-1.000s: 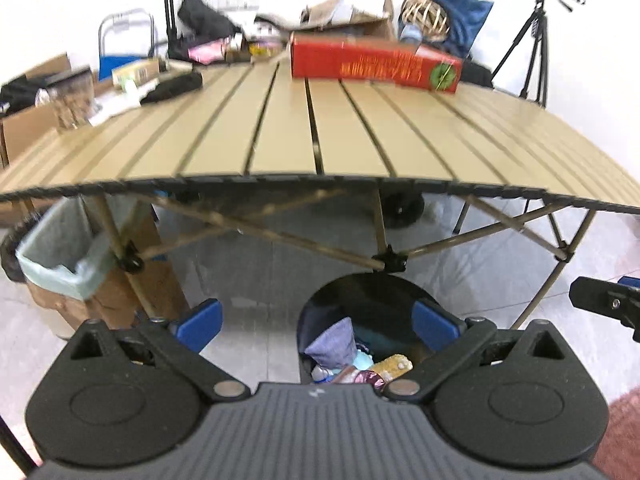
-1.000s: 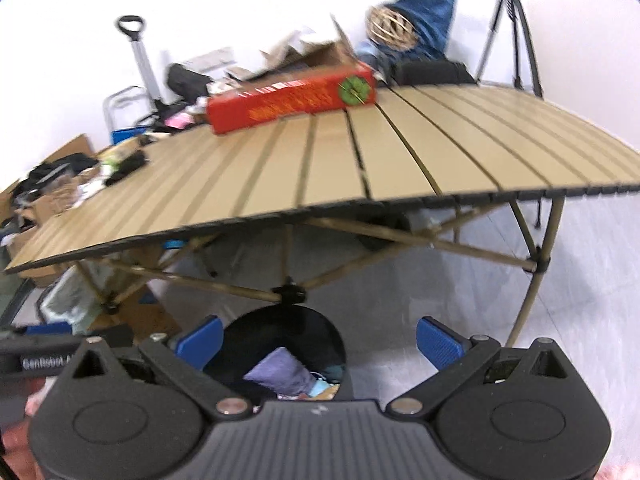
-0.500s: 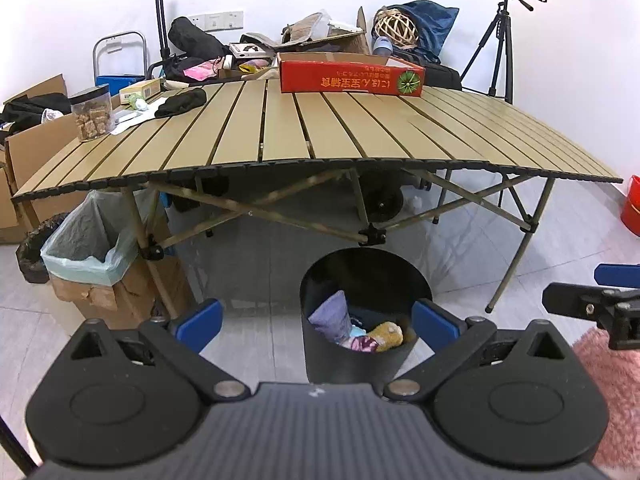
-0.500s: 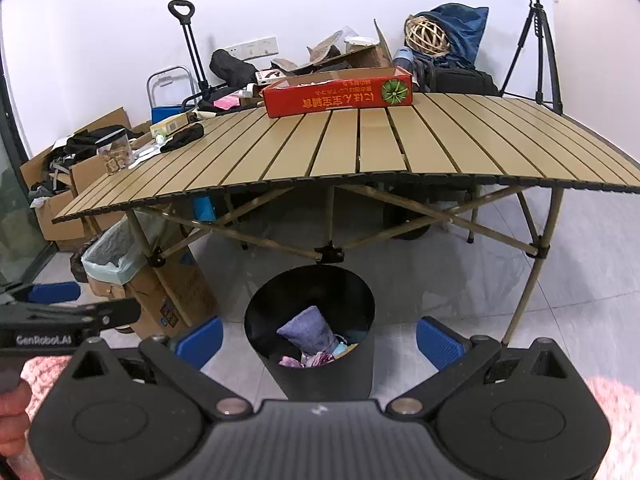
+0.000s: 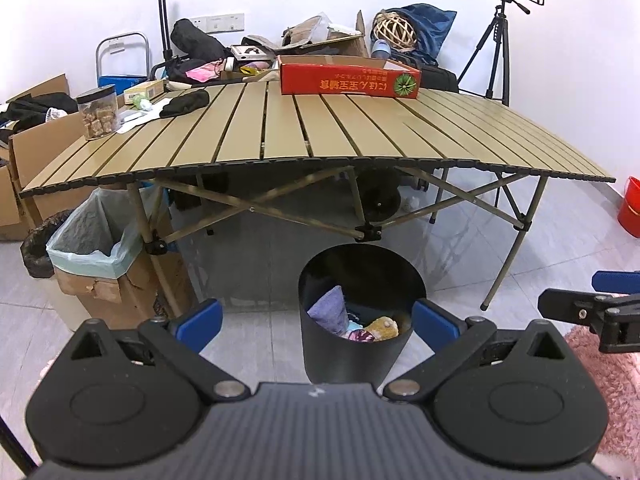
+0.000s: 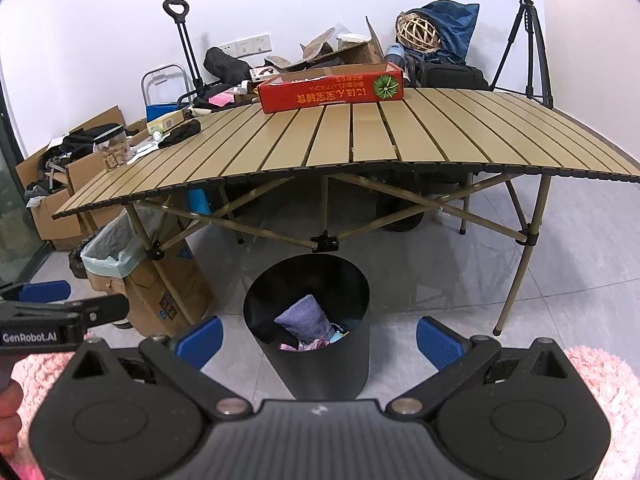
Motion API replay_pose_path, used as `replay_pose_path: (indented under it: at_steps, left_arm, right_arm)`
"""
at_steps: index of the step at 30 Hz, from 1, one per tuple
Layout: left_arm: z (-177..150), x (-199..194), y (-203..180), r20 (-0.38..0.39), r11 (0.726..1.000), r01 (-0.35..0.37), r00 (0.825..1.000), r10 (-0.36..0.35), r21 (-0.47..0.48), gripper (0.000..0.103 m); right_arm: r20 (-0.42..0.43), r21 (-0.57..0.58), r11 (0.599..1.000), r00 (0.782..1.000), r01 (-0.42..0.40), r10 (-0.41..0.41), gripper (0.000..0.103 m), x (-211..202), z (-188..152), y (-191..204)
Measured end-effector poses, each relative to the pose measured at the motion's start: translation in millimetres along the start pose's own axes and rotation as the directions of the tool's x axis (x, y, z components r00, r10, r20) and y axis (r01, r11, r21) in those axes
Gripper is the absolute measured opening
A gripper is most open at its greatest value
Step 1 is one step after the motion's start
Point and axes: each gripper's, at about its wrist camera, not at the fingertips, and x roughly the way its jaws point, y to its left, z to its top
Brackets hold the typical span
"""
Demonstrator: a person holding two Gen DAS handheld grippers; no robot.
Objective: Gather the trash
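A black round trash bin [image 5: 320, 352] stands on the grey floor before the folding table; it also shows in the right wrist view [image 6: 348, 372]. Inside lie a purple cloth pouch [image 5: 330, 312], a yellow soft item [image 5: 382, 327] and other scraps. My left gripper [image 5: 316, 322] is open and empty, held back from the bin. My right gripper [image 6: 318, 338] is open and empty, also back from the bin. Each gripper shows at the edge of the other's view.
A tan slatted folding table [image 5: 320, 136] carries a red box [image 5: 348, 78], a jar [image 5: 98, 114] and a black cloth [image 5: 186, 103]. A lined cardboard bin [image 5: 96, 256] stands at the left. A tripod [image 5: 500, 52], a red bucket [image 5: 630, 208] and pink rug [image 6: 600, 384] lie around.
Both grippers have pulled back and up from the bin, so the bin and table look farther away. Both stay open and empty.
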Motion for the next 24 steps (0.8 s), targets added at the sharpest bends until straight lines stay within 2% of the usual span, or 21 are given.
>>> replay_pose_path:
  at_steps: [24]
  left_arm:
    - [-0.4, -1.2, -0.5, 0.004, 1.000, -0.001, 1.000, 0.001, 0.003, 0.103]
  right_arm:
    - [0.001, 0.002, 1.000, 1.000, -0.001, 0.001, 0.103, 0.0, 1.6, -0.7]
